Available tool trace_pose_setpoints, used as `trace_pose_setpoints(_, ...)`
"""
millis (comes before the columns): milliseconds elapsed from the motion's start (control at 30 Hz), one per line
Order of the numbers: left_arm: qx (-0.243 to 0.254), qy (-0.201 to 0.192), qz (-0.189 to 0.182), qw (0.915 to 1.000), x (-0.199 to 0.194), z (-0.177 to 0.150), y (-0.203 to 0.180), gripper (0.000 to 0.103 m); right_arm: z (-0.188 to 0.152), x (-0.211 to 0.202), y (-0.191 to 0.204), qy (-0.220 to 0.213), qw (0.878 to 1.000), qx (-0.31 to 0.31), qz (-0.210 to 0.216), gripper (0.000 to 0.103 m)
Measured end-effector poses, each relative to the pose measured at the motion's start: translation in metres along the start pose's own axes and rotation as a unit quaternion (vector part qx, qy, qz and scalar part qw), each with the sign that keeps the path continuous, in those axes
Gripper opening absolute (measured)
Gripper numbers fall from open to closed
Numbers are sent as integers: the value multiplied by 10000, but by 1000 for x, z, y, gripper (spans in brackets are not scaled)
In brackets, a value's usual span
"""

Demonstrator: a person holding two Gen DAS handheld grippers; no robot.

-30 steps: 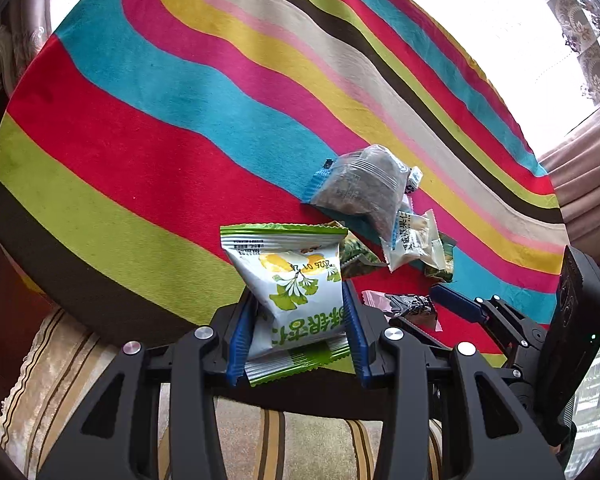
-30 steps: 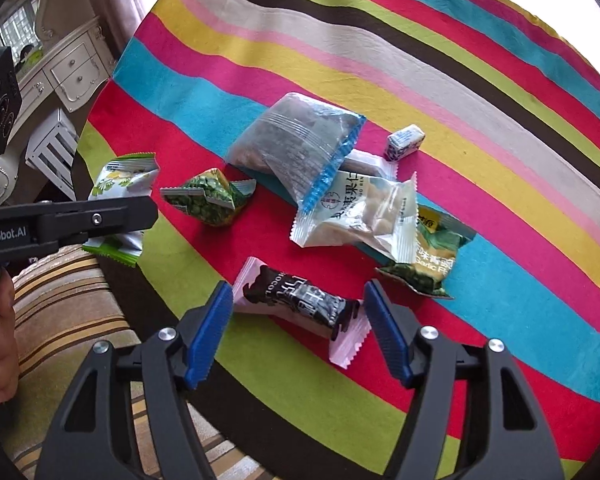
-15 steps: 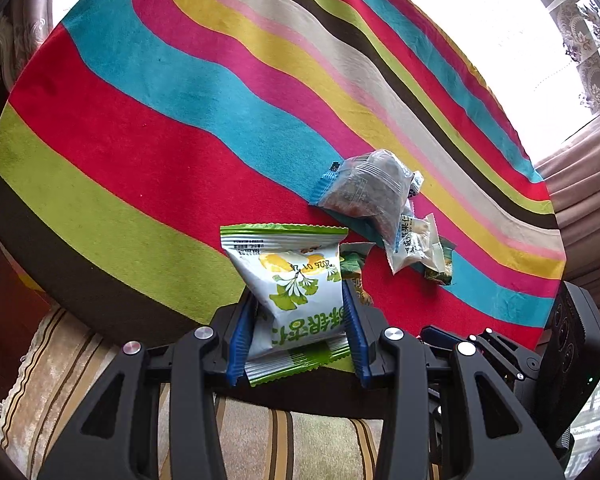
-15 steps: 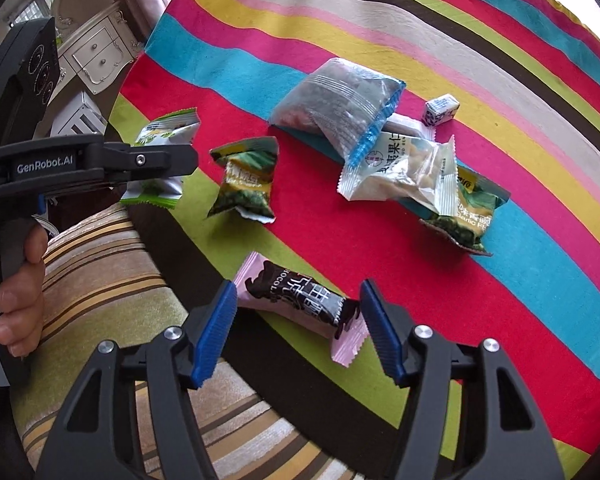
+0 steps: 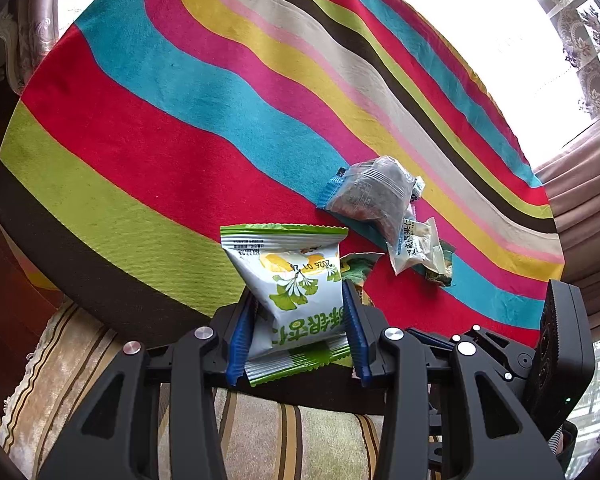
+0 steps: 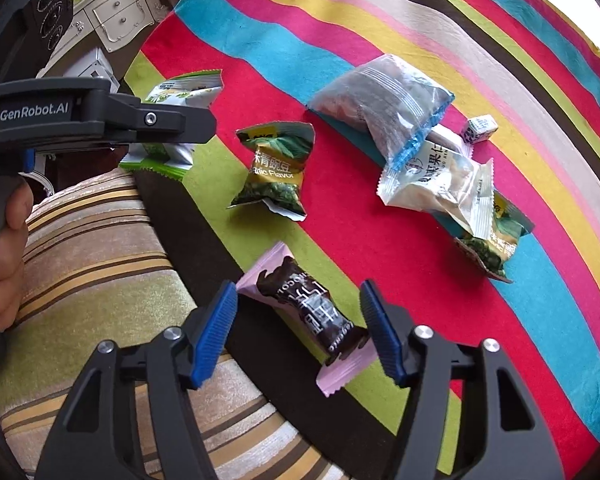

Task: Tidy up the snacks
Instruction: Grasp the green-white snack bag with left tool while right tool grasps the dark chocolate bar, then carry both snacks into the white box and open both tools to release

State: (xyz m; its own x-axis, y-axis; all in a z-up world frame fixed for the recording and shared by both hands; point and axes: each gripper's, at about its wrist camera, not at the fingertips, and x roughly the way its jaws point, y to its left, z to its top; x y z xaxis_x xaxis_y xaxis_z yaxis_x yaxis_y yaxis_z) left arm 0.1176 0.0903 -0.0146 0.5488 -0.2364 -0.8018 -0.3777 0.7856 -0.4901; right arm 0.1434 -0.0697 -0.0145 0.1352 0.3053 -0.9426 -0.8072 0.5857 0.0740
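So far just one green-white packet [image 5: 296,300] is clamped in the left gripper [image 5: 298,334], while the right gripper [image 6: 300,332], jaws just closing w/ pads not yet pressing, straddles the pink choc bar [image 6: 306,310] at lower centre; other snacks lie loose.

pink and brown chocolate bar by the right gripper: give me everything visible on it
The chocolate bar is a small sealed pack: pale pink film with crimped ends and a dark brown printed middle bearing white lettering. It lies flat and diagonal on the striped cloth near the cloth's edge, over the green and dark stripes. It sits between the blue pads of the right gripper, whose jaws have just been closing; the pads do not visibly press it yet. No other snack touches it.
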Motion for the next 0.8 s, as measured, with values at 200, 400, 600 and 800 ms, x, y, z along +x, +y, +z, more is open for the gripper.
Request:
trace_pose_setpoints(200,-6,-3,10,10000,-1,-1,0,39,-10,-5,-6,-138,9994,310,15,33)
trace_pose_setpoints(400,106,16,0,9999,-1,-5,-10,39,-26,-10,-18,-361,9965,754,94,19)
trace_pose_setpoints(600,316,77,-1,9995,0,-13,-28,39,-41,-30,-34,-787,9885,1287,99,17)
trace_pose_setpoints(800,633,151,-14,9979,3,-24,-58,39,-67,-58,-53,-1185,9761,1817,105,17)
